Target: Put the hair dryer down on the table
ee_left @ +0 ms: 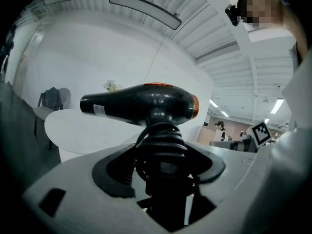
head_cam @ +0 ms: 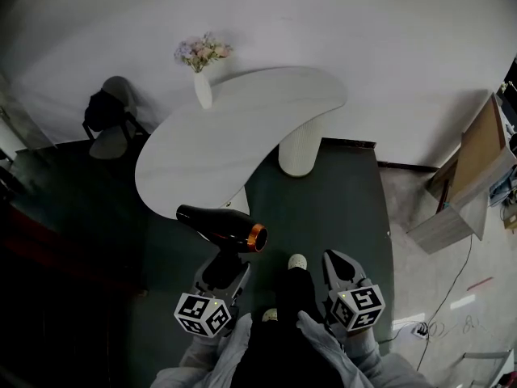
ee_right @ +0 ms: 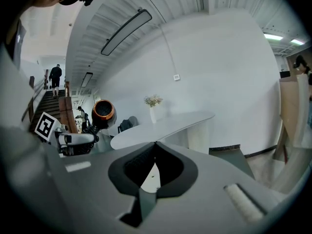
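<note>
The only writing on the black hair dryer with the copper-orange ring [head_cam: 222, 226] is a small white label on its barrel [ee_left: 99, 110], and the print is too small to read. I can make out no brand. My grippers' cubes carry black-and-white square markers.

My left gripper [head_cam: 220, 275] is clamped on the dryer's handle, with the coiled black cord bunched between the jaws. The barrel sits level just above the jaw tips, narrow end to the left in the head view and ringed end to the right. It is held in the air at the near edge of the white curved-top table [head_cam: 266, 103], not set on it.

My right gripper [head_cam: 338, 260] holds nothing. Its jaw tips are together, and it is just beside the left one.
</note>
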Tool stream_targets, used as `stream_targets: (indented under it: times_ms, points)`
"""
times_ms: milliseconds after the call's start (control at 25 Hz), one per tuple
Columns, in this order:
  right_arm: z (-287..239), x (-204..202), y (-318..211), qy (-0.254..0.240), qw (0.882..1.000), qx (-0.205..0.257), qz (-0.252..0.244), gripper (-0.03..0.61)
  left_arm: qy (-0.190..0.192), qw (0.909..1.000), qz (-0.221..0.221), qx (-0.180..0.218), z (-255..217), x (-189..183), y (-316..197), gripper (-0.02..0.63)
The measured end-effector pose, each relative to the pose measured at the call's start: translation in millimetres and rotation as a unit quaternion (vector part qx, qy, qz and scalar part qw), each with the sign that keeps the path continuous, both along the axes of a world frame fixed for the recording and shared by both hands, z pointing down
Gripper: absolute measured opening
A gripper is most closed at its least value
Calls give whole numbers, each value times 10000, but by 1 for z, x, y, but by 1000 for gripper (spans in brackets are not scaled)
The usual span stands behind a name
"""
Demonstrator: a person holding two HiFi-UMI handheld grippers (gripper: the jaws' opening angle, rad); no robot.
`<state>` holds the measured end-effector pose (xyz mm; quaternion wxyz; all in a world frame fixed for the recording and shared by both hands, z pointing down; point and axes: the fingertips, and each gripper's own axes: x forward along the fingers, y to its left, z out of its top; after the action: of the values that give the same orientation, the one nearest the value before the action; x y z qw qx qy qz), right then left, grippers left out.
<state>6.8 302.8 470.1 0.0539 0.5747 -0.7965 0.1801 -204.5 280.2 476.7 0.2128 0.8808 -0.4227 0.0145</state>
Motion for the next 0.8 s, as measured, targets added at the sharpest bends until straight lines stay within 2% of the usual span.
stream_targets:
  times_ms: [360,480,800]
  points:
    - [12,20,-74,-150,9998,-128,-98,9,-26,9999,-169,-16,5,16,-72,308]
    - [8,31,-109,-283,9995,-119,-119,9,0,9998,-202,16,3,30,-108,308]
    - [4,69,-206,-218,9991,-138,-349,9,16,9995,-298,90,-6,73,-200,308]
